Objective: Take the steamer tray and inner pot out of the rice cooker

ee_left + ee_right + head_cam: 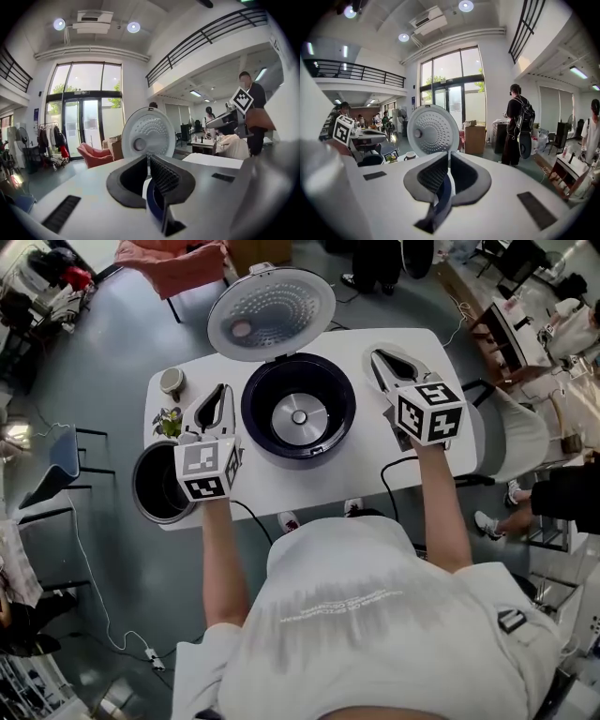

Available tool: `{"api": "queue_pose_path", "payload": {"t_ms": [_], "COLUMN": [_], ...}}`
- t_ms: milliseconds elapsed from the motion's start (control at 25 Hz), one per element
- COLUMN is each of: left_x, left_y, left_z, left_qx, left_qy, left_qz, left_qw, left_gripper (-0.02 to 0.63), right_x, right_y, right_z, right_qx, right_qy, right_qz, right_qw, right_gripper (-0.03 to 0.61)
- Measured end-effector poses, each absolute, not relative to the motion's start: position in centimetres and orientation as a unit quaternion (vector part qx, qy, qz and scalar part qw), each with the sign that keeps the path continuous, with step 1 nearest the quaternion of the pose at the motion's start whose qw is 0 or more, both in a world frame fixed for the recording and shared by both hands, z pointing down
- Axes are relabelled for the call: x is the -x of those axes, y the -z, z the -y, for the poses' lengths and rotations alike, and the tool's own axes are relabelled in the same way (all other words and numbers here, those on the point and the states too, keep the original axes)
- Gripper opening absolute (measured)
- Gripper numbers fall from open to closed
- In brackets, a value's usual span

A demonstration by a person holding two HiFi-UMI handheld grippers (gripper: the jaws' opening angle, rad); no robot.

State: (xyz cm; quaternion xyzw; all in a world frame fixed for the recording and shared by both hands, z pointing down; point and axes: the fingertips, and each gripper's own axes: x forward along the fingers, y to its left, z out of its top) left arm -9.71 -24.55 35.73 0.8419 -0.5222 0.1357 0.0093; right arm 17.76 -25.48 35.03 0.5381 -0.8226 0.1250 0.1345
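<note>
Standing over a white table [375,457], a person holds both grippers above its top on either side of the rice cooker [251,420]. The cooker sits in the middle of the table with its lid [272,313] swung fully up and back. Its well holds no pot, and the round heating plate [299,415] shows bare at the bottom.

The inner pot [141,486] stands out of the cooker on the table's near left corner, just beside the marker cube of the left gripper [222,390]. Whether the steamer tray lies inside it cannot be told.

The left gripper view shows the left claw pressed together with nothing between its pads; it points at the raised lid, and the cooker's dark blue rim shows just below the tips. The right gripper [382,360] hangs over the table to the right of the cooker, apart from it. Its own view shows its claw pressed together too, gripping nothing.

A cup [172,381] and a small plant [169,420] stand on the table's left side, behind the pot and beside the left gripper.
</note>
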Motion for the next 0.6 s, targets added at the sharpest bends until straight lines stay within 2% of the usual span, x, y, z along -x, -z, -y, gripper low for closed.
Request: {"api": "queue_pose_path", "payload": {"t_ms": [600], "left_x": [3.3], "left_y": [-31.6], "left_z": [23.4], "left_qx": [-0.874], "left_qy": [-0.115], "left_qz": [0.471], "left_qw": [-0.026], "left_gripper": [0.015], "right_x": [-19.9], "right_y": [-32.1], "right_z": [23.6], "right_qx": [-0.529], "right_qy": [-0.057], "right_qz": [0.833], "right_qw": [0.149], "right_gripper": [0.025]}}
